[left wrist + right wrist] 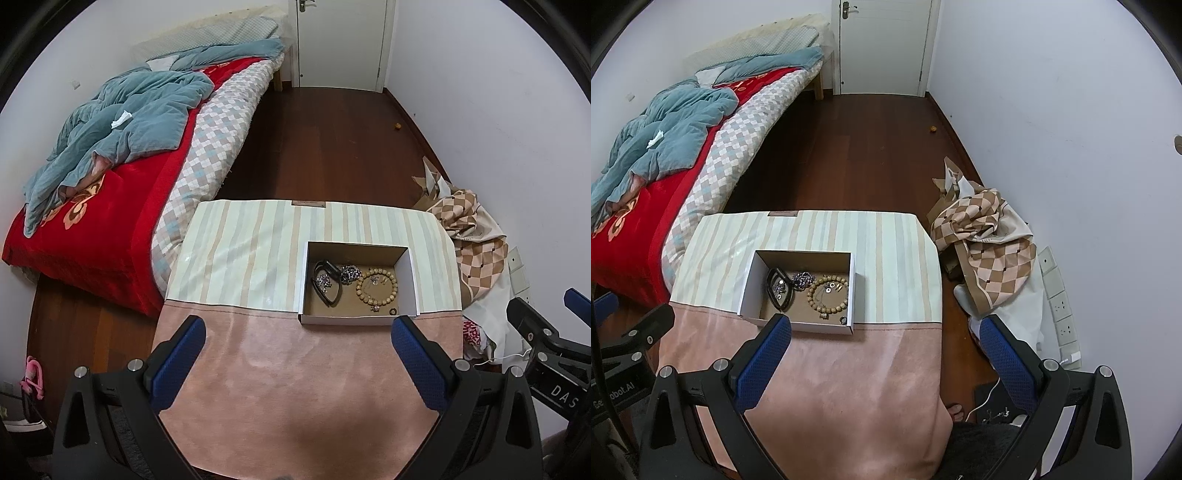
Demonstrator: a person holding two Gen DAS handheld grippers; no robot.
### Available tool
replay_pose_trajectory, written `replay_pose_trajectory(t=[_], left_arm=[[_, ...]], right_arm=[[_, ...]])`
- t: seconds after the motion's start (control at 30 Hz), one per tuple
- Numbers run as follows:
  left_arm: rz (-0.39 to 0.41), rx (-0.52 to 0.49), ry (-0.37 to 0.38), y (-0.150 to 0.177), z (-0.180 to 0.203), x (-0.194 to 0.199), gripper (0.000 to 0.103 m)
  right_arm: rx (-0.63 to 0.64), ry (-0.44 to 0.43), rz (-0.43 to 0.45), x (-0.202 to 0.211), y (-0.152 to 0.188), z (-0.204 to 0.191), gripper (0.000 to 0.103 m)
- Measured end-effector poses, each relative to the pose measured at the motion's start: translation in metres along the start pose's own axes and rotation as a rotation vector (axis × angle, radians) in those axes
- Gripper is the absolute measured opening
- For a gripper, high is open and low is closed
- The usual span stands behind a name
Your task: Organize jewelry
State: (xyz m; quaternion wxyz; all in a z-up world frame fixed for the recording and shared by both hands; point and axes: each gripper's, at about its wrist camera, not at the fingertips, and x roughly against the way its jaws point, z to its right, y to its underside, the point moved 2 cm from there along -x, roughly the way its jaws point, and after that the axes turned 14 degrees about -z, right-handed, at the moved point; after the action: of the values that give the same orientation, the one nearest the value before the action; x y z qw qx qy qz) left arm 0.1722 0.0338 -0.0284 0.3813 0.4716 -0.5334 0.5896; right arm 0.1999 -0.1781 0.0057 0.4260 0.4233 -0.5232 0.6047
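Left wrist view: the left gripper hangs with fingers spread wide and empty over the pink near half of the table cloth, just short of the box. The box, white outside and brown inside, sits open on the cloth where pink meets stripes. Inside the box: a black band at its left, a dark sparkly cluster in the middle toward the back, a wooden bead bracelet at its right, a small dark ring at the front right corner. Small pieces lie within the bracelet loop; what they are is hard to say at this size. Right wrist view: the right gripper is likewise released and holds nothing, its left fingertip over the front wall of the box, its other finger out past the table edge above the floor. The bed stands to the left of the box, a checked cloth heap to its right. Judged advice: take one piece at a time, come straight down inside the box walls, narrow the fingers first, and pinch the bracelet on its bead rim so nothing tangles or drags.
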Motion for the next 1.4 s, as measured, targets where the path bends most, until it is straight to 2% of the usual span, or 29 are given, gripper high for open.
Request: replay_pose_trajectory(t=[1.4], left_arm=[[0.027, -0.018, -0.017, 0.009, 0.003, 0.016, 0.102]], right_arm=[[0.009, -0.006, 0.014, 0.013, 0.007, 0.002, 0.103]])
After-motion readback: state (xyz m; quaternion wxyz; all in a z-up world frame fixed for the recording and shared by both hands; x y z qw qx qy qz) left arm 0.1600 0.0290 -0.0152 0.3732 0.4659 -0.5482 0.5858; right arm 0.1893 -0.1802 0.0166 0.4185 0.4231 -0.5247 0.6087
